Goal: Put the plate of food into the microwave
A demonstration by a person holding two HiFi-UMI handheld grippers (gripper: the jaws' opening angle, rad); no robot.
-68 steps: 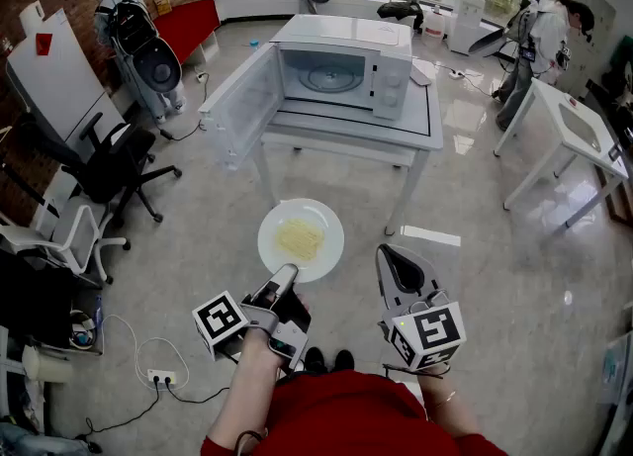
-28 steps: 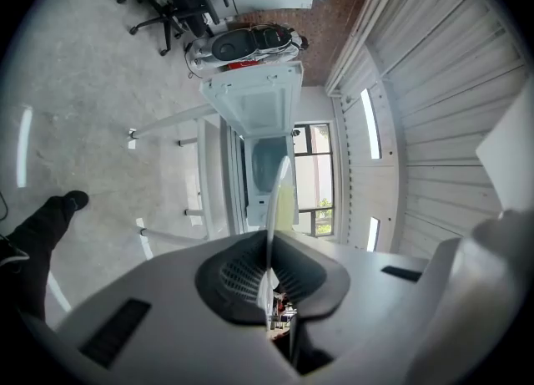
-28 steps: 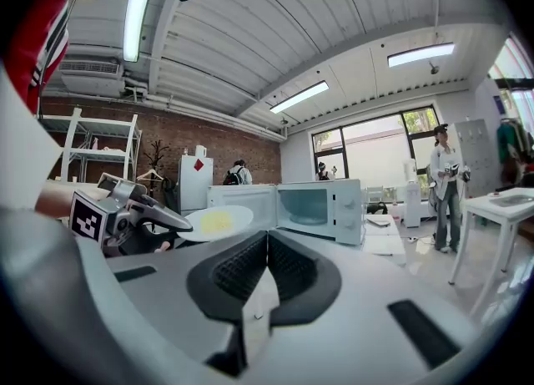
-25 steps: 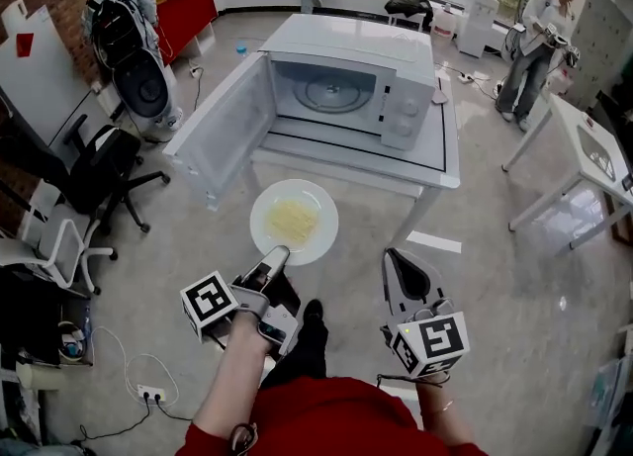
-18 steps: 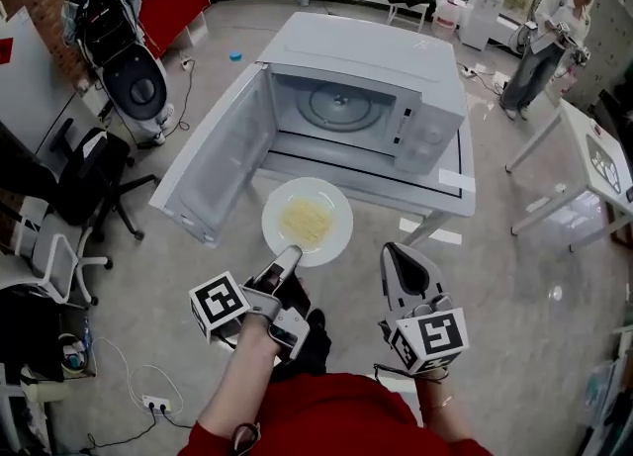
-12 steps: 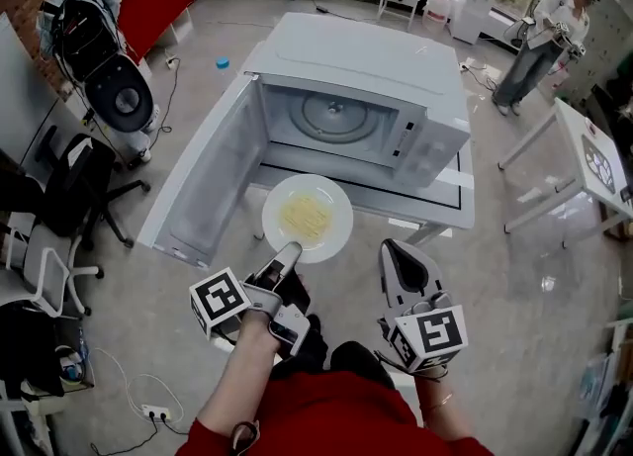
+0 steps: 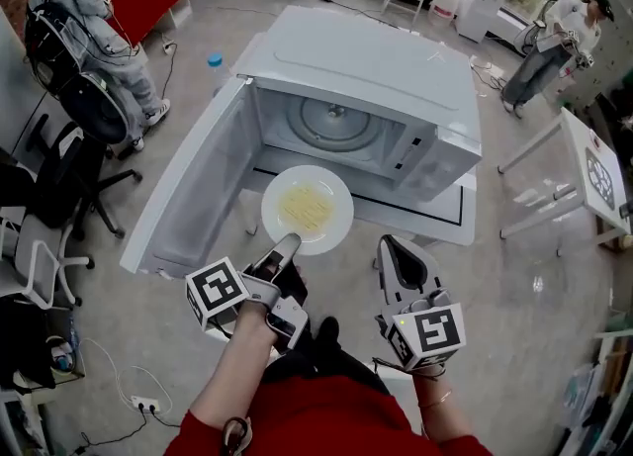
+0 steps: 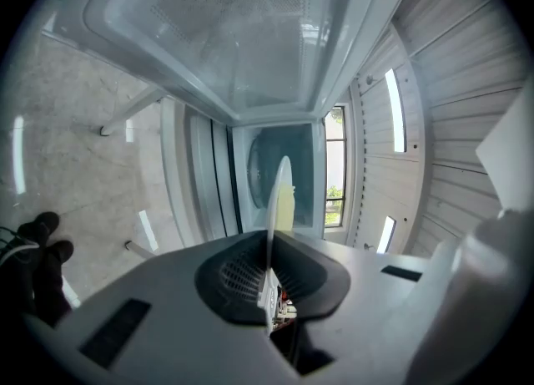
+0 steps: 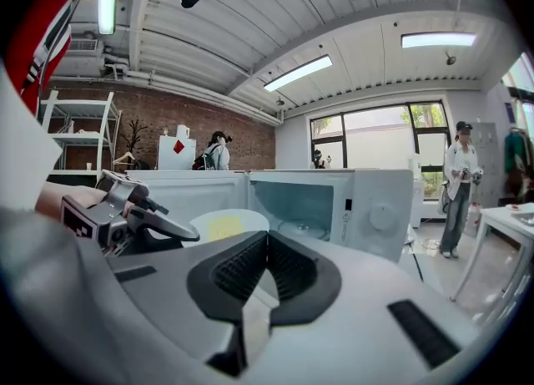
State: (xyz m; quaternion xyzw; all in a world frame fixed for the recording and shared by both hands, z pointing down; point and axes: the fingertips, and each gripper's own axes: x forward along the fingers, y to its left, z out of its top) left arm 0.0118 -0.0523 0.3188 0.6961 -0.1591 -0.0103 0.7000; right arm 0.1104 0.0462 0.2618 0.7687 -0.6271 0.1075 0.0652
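1. The left gripper (image 7: pixel 287 246) is clamped on the near rim of the plate (image 7: pixel 332 232). The plate carries a flat patch of yellow food (image 7: pixel 306 206). It hangs in the air just in front of the open mouth of the microwave (image 7: pixel 366 58), over the front edge of the desk (image 7: pixel 435 213), and is not yet inside.
2. The right gripper (image 7: pixel 398 251) has its jaws together with nothing between them. It sits low and to the right, apart from the plate.
3. The plate is held at one rim only, so the weight beyond the jaws could tip the far side down. The food might then slide, or the rim might slip out.
4. The far rim could catch the lower lip of the opening if it goes in too low. A knock there would likely twist the plate in the grip.
5. The door (image 7: pixel 193 192) stands open on the left, close beside the way in, so a drift leftward could clip it.
6. A landing off-centre on the turntable (image 7: pixel 331 125) could leave the plate rocking.
7. The left gripper view shows the plate edge-on, so how deep the rim sits between the jaws cannot be told.
8. From above, the plate's height over the lip cannot be judged. Its underside and most of the desk are hidden.
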